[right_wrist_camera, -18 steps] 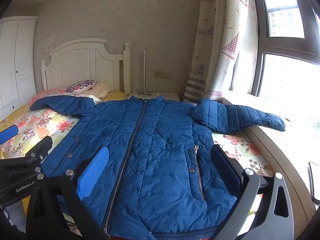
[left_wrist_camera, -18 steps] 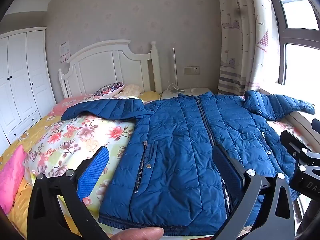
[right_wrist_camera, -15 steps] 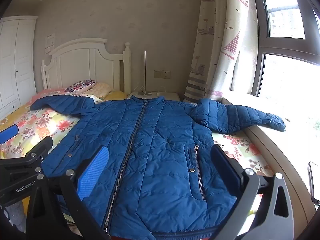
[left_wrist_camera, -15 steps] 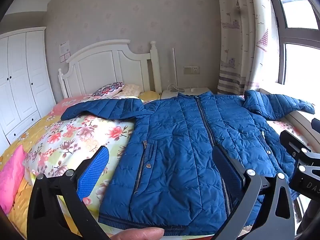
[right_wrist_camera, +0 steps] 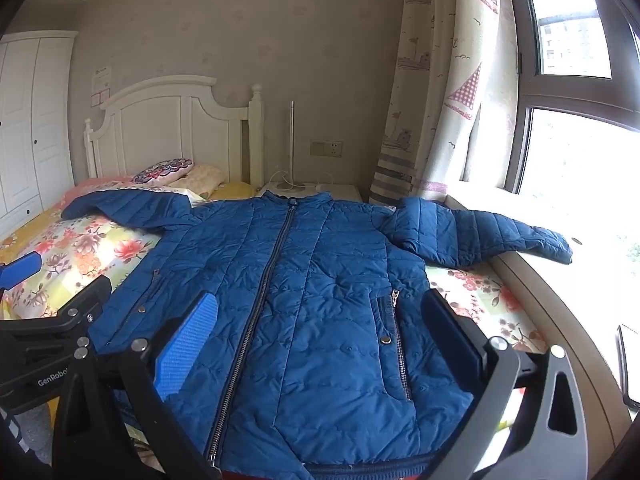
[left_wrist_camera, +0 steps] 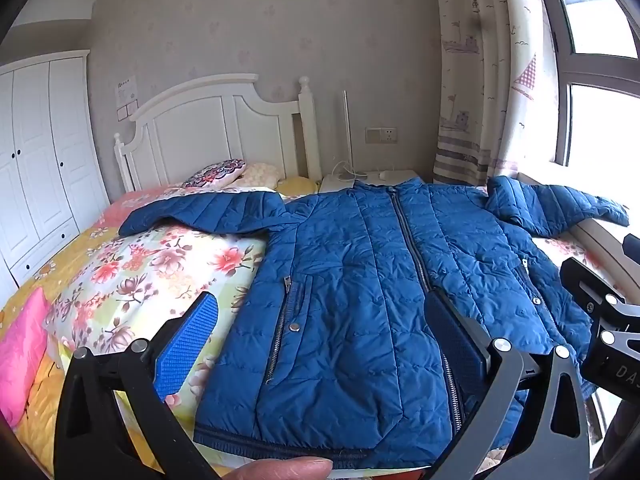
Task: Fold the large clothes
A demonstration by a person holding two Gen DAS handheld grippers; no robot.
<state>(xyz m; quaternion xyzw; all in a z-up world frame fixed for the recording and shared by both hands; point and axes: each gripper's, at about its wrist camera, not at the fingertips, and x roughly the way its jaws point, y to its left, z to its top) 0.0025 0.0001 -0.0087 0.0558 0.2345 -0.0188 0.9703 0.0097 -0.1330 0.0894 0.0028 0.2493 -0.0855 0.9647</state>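
A blue quilted jacket (left_wrist_camera: 360, 280) lies flat and zipped up on the bed, hem toward me, both sleeves spread out to the sides. Its right sleeve (right_wrist_camera: 492, 236) reaches onto the window ledge. My left gripper (left_wrist_camera: 320, 336) hovers open above the hem's left half, nothing between its blue pads. My right gripper (right_wrist_camera: 316, 332) hovers open above the jacket's right half (right_wrist_camera: 340, 300), also holding nothing. A fingertip (left_wrist_camera: 280, 470) shows at the bottom edge of the left wrist view.
A floral quilt (left_wrist_camera: 160, 272) covers the bed, with a pink pillow (left_wrist_camera: 20, 352) at the left. The white headboard (left_wrist_camera: 208, 132) and pillows are beyond. A wardrobe (left_wrist_camera: 36, 152) stands left. Nightstand (right_wrist_camera: 320, 190), curtain (right_wrist_camera: 436, 100) and window ledge (right_wrist_camera: 560, 320) lie right.
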